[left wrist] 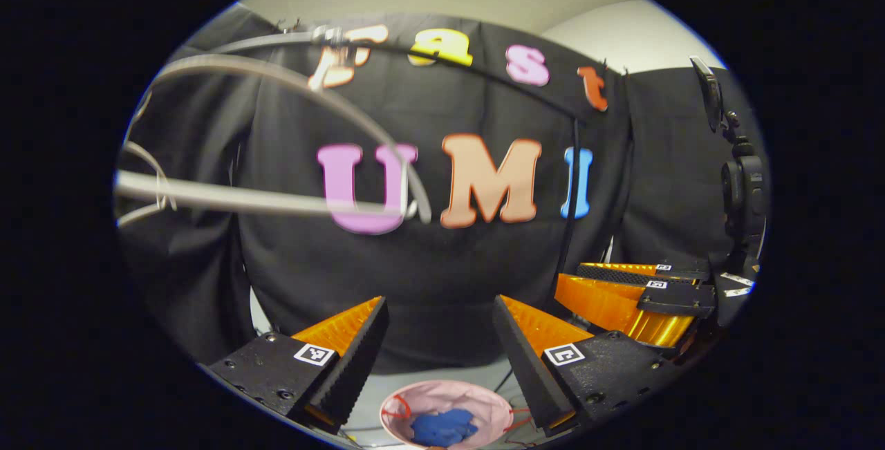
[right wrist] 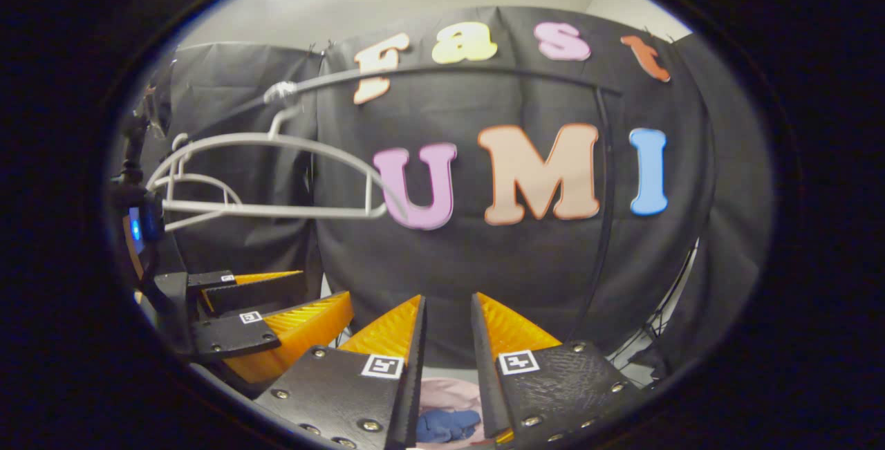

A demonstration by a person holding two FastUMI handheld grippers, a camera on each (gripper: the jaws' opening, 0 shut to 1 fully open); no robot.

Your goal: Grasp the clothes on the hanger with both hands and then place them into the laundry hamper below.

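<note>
Black cloth walls the booth, with a grey rail across the top [right wrist: 484, 71] carrying one bare grey wire hanger [right wrist: 269, 173] at upper left. Low and near, one round pink laundry hamper [left wrist: 446, 398] holds one crumpled blue garment [left wrist: 442, 428], so the clothes already lie inside. Two grippers are up above it: the left gripper [left wrist: 440, 312] with its orange fingers wide apart and empty, and the right gripper [right wrist: 448, 312] with fingers a narrow gap apart, also empty. Little seems left to go wrong; I judge the main risks are a finger clipping the hanger while pulling away, or the two grippers, close side by side, knocking together.
</note>
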